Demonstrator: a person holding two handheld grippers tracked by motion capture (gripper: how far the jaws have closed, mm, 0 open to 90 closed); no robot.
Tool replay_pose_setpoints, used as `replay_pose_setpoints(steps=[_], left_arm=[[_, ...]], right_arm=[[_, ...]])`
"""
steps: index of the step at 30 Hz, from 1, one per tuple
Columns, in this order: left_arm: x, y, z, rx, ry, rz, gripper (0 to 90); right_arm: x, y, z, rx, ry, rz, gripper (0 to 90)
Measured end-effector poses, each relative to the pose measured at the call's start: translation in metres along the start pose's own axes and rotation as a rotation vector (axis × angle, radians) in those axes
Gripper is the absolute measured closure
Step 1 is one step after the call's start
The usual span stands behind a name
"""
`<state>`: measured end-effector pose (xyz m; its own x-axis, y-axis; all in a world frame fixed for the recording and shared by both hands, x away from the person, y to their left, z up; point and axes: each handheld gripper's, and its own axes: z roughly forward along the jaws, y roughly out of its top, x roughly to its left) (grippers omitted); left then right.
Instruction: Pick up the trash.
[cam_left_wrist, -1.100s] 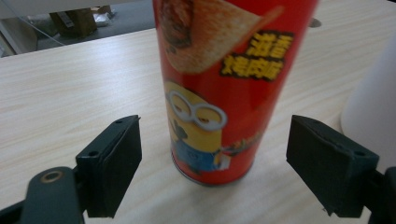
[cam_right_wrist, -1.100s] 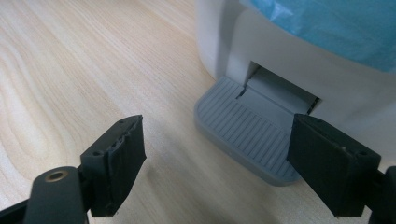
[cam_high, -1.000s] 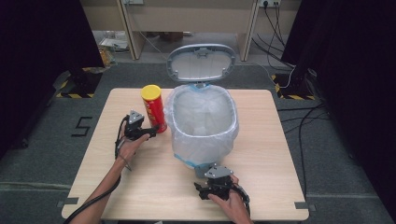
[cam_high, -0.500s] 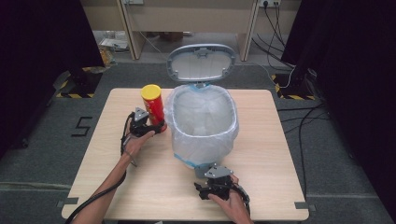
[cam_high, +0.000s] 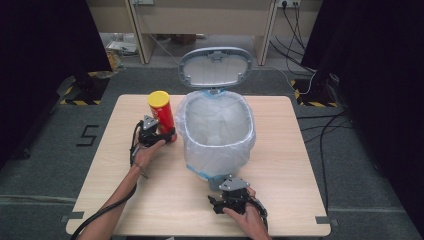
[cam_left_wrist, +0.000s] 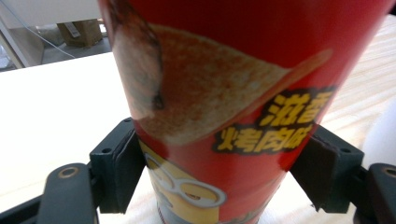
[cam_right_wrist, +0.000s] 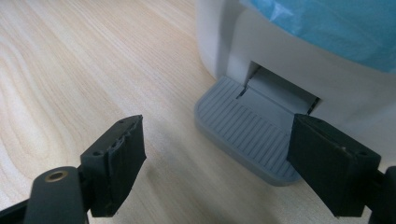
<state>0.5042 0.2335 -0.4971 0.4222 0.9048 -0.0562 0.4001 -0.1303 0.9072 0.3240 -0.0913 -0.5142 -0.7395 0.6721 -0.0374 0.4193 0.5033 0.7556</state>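
At table left | left claw (cam_left_wrist: 219, 177) grips chip can (cam_left_wrist: 224, 93) | right claw (cam_right_wrist: 229, 163) released by pedal (cam_right_wrist: 247, 135)

At the centre of the high view the bin (cam_high: 216, 132) stands on the table (cam_high: 300, 165), its lid (cam_high: 215, 68) raised behind it toward the top of the frame. Just left of the bin stands the can (cam_high: 162, 114), upright, with the left claw (cam_high: 161, 135) at its lower part, a jaw on either side. The bin's pedal (cam_right_wrist: 247, 133) juts toward the bottom edge, the right claw (cam_high: 226, 200) just below it.
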Motion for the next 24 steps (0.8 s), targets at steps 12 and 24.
replay_pose_setpoints(steps=[12,24], left_arm=[[0.004,0.005,-0.037,0.003,-0.057,-0.021,23.7],[0.002,0.015,-0.063,0.001,-0.125,-0.027,23.7]], right_arm=[[0.001,0.0,0.0,0.003,-0.004,-0.004,19.1],[0.001,0.0,0.0,0.003,-0.005,-0.004,19.1]])
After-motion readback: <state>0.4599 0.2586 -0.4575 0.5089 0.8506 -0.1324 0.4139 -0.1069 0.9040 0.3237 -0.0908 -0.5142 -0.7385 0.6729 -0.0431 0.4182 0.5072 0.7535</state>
